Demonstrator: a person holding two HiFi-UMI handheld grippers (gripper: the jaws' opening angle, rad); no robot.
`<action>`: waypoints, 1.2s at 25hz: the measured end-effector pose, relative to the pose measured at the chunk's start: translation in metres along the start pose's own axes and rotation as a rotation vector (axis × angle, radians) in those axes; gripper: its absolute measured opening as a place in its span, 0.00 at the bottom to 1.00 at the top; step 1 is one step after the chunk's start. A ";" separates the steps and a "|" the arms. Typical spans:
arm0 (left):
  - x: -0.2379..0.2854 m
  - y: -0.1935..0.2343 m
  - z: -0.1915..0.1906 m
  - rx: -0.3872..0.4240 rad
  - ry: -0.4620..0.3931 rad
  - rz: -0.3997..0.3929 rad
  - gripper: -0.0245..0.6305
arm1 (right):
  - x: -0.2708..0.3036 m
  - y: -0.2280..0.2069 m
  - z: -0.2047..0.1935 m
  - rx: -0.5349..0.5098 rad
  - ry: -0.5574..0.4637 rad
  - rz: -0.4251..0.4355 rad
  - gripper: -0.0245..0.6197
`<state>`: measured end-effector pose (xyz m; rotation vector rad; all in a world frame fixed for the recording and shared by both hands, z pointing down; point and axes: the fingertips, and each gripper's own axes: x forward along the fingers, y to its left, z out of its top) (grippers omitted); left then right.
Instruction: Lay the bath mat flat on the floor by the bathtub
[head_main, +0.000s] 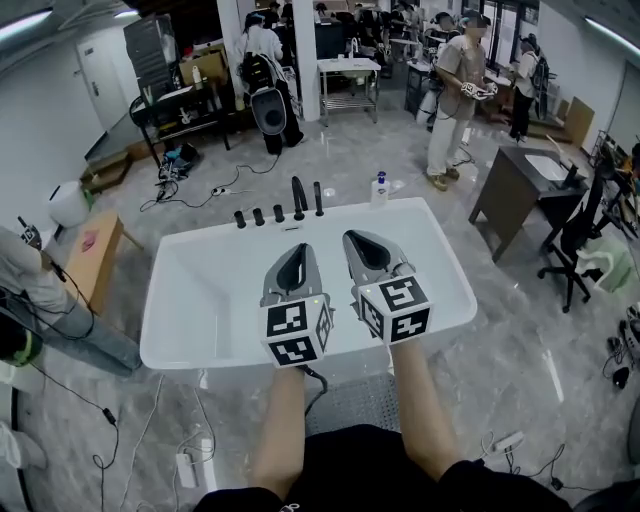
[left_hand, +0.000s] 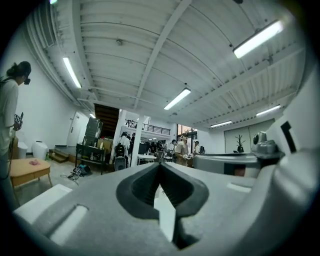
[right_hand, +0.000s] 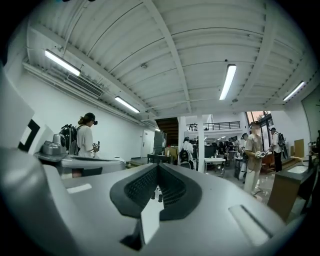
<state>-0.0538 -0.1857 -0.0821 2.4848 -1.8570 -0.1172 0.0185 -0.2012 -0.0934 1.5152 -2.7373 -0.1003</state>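
Note:
A white bathtub (head_main: 175, 352) lies straight ahead in the head view. On the floor between the tub and the person's legs a grey textured bath mat (head_main: 350, 400) shows, partly hidden by the arms and lap. Both grippers hover side by side over the tub's near half, pointing at the taps. My left gripper (head_main: 293, 252) is shut with nothing in it, and my right gripper (head_main: 360, 240) is shut and empty too. Seen along its own jaws, the left gripper (left_hand: 160, 164) has its tips meeting. The right gripper (right_hand: 158, 165) shows the same in its own view.
Black taps (head_main: 298, 196) and a pump bottle (head_main: 379, 188) stand on the tub's far rim. A wooden bench (head_main: 95, 255) and a seated person (head_main: 40, 300) are at the left, a dark desk (head_main: 515, 185) and office chair (head_main: 575, 240) at the right. Cables cross the floor; people (head_main: 455, 90) stand behind.

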 end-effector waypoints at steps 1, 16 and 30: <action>0.000 0.001 -0.002 -0.007 0.003 0.001 0.04 | -0.004 -0.002 0.001 0.006 -0.004 -0.008 0.05; -0.016 -0.006 0.002 0.137 0.005 0.073 0.04 | -0.029 0.012 0.005 -0.018 -0.028 0.033 0.05; -0.031 0.000 0.005 0.101 0.001 0.092 0.04 | -0.029 0.031 0.002 -0.005 -0.005 0.078 0.05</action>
